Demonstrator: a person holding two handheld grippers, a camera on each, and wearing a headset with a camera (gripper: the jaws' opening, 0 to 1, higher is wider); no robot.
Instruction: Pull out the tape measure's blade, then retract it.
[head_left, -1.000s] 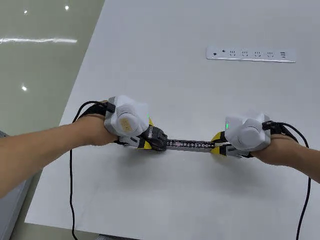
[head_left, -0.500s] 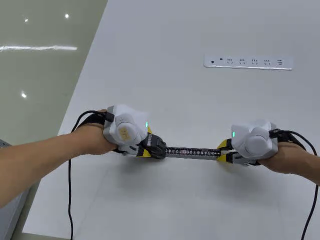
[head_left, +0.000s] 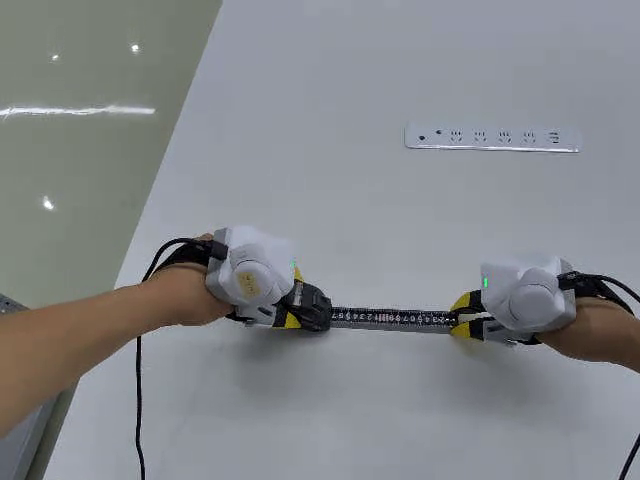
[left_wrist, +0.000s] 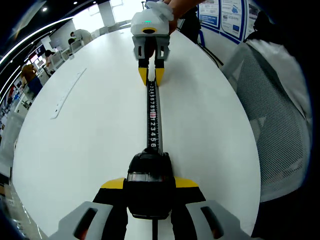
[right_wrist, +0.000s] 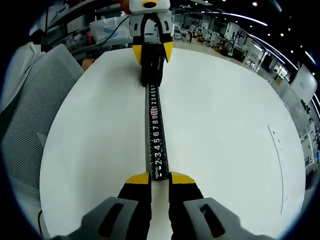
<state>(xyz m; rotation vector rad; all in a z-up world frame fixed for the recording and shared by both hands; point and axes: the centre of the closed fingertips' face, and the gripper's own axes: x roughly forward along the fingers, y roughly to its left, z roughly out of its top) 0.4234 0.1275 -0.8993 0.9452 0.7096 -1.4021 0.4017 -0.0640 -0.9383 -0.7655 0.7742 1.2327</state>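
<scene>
A broad, smooth white desk (head_left: 380, 60) is seen. A long, flat white power strip (head_left: 492, 137) with a row of sockets is laid directly on it, toward the far right, well apart from the near edge.

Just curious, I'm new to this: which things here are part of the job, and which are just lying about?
In use: tape measure case, its blade, left tool, right tool.
Lying about: power strip, mesh chair.
</scene>
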